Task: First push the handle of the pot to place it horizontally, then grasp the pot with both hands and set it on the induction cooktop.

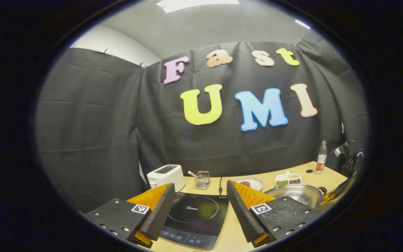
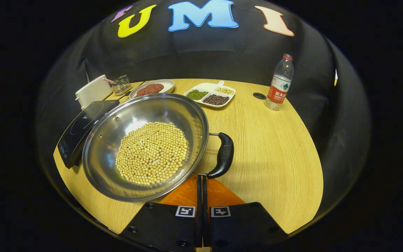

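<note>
The right tool (image 2: 201,182) sits low over the near edge of the table (image 2: 275,157), its fingers pressed together with a thin slit between them and nothing held. Their tips meet just below the pot's black side handle (image 2: 224,154); whether they touch it I cannot tell. The pot (image 2: 145,147), a wide steel pan with a bed of pale yellow beans (image 2: 151,152), stands on the wood near the front edge, its left rim beside or slightly over the induction cooktop (image 2: 82,131), hiding part of it. Any second handle on the pot's far side is out of sight.

The left tool (image 1: 198,201) hangs above the table's left part, fingers spread wide apart and empty, with the cooktop's dark glass (image 1: 196,218) showing between them. Its right finger covers much of the pot's rim (image 1: 294,194) from that side.

Farther back, near the table's rear edge, stand a white toaster (image 1: 166,176) at the left corner, a small glass holder (image 1: 202,180) with something pink in it, a plate (image 2: 152,88) of reddish food and a divided white dish (image 2: 210,95) of green, dark and pale grains. A plastic water bottle (image 2: 279,82) stands toward the rear right, next to a dark round hole (image 2: 259,95) in the tabletop.
</note>
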A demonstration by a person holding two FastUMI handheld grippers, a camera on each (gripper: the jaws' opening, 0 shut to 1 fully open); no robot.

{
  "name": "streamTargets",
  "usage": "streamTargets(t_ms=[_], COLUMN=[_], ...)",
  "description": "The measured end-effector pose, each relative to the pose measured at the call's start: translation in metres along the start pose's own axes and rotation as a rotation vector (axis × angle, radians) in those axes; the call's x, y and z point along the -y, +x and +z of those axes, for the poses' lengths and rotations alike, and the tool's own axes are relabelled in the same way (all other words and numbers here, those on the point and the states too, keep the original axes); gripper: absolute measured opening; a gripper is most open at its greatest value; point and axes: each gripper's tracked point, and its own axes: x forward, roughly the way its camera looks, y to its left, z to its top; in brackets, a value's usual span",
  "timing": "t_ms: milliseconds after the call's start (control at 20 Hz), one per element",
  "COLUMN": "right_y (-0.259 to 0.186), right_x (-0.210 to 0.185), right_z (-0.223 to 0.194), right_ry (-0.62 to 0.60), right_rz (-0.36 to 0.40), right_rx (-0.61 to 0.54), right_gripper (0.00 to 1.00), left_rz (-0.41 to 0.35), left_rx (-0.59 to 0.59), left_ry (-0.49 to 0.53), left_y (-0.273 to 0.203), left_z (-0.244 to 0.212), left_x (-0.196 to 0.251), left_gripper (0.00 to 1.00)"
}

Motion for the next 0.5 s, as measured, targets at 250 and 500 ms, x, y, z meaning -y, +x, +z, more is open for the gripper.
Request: streamTargets(t_ms=[250, 500], right_y=[0.004, -0.026], right_x=[0.004, 0.009], right_z=[0.008, 0.027], right_ry=[0.015, -0.015], right_rz=[-0.021, -0.073], right_rx=[0.003, 0.122], right_gripper=[0.02, 0.02], left_rz=[-0.029, -0.097], left_rx=[-0.023, -0.053], left_ry=[-0.013, -0.044], left_y=[0.008, 0.021], left_z=[-0.013, -0.026], left_x=[0.013, 0.033], left_gripper=[0.87, 0.89])
